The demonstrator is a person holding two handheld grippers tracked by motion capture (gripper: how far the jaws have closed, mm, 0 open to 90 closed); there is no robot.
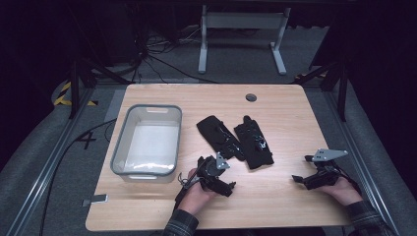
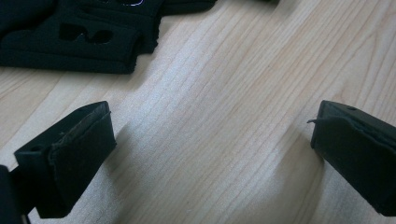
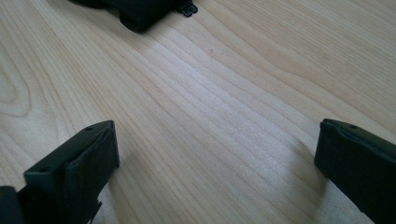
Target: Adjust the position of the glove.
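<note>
Two flat black items lie side by side in the middle of the wooden table point(image 1: 275, 113), the left one point(image 1: 219, 135) and the right one point(image 1: 253, 143). They look soft, with cut-outs and shiny parts; what they are I cannot tell. My left gripper point(image 1: 227, 177) rests just in front of the left item, held in a hand. In the left gripper view its jaws point(image 2: 212, 126) stand wide open over bare wood, with a black item point(image 2: 74, 42) ahead at the upper left. My right gripper point(image 1: 302, 169) is open at the front right. Ahead of it point(image 3: 217, 140), a black item's edge point(image 3: 135, 11) shows.
An open grey-rimmed plastic bin point(image 1: 120, 147) with a pale inside stands at the table's left, close to my left hand. A round cable hole point(image 1: 251, 97) sits near the far edge. Beyond the table are a white table frame point(image 1: 241, 29) and cables on the floor.
</note>
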